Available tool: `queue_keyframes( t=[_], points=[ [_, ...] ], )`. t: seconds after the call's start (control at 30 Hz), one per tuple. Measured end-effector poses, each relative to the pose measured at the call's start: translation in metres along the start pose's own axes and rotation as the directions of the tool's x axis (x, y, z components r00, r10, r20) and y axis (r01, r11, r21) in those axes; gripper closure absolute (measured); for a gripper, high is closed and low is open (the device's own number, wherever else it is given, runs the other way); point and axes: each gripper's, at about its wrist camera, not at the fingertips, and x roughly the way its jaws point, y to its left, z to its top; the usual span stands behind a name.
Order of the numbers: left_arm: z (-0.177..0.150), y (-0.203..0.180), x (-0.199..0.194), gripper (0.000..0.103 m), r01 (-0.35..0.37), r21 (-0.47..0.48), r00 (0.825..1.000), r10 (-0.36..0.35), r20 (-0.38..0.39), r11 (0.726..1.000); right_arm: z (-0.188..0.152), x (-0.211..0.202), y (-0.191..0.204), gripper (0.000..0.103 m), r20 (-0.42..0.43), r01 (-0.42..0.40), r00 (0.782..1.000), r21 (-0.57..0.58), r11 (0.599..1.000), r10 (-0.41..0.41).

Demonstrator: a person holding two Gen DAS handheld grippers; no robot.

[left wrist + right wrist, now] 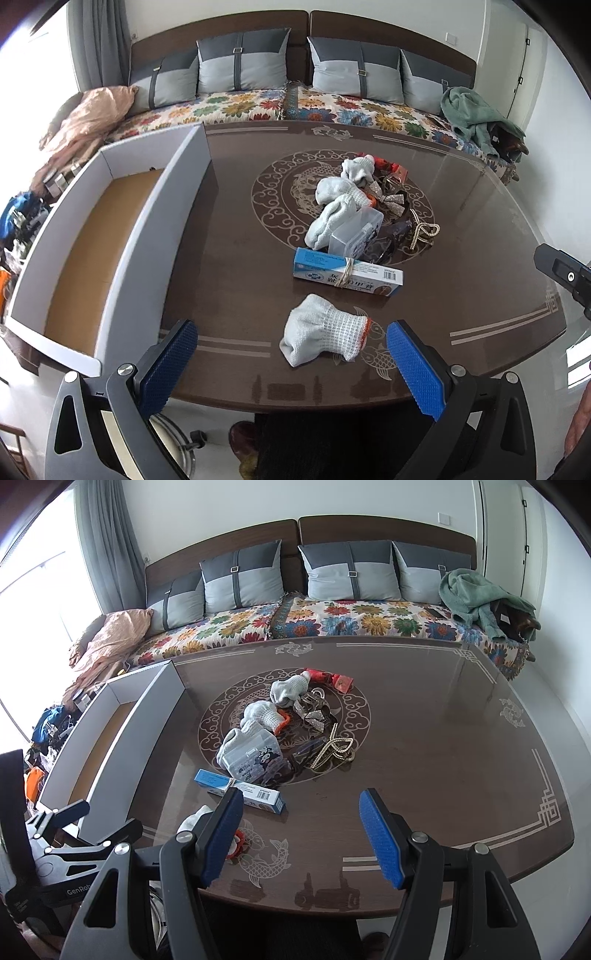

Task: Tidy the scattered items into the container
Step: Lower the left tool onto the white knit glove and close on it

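left gripper [291,363] jaws were wide apart, empty, above near table [461,280] edge, white glove [325,334] lay between them. right gripper [301,836] also spread, empty. clutter pile [364,206] sat mid-table; white box [110,236] at left, nothing inside.

Sofa [314,624], grey cushions [240,581], green towel [476,594]
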Motion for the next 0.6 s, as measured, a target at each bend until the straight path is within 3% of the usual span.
queue_keyframes(
  t=[0.13,0.27,0.47,0.6],
  points=[
    [-0.013,0.011,0.033,0.0,0.089,-0.11,0.992,-0.097,-0.077,0.99,-0.004,0.008,-0.003,0.036,-0.018,-0.005,1.0,0.008,1.0,0.006],
    [-0.017,-0.007,0.064,0.0,0.141,-0.053,0.98,-0.146,-0.131,0.989,-0.008,0.014,-0.008,0.036,-0.034,-0.009,0.999,0.011,1.0,0.009],
    [-0.015,-0.032,0.091,0.0,0.095,0.119,0.985,-0.076,-0.154,0.988,-0.011,0.02,-0.025,0.036,-0.042,0.0,0.999,0.047,0.999,0.002],
    [-0.013,-0.028,0.103,0.0,0.09,0.124,0.982,-0.068,-0.176,0.988,-0.014,0.027,-0.031,0.036,-0.059,-0.001,0.998,0.06,0.998,0.004]
  ],
)
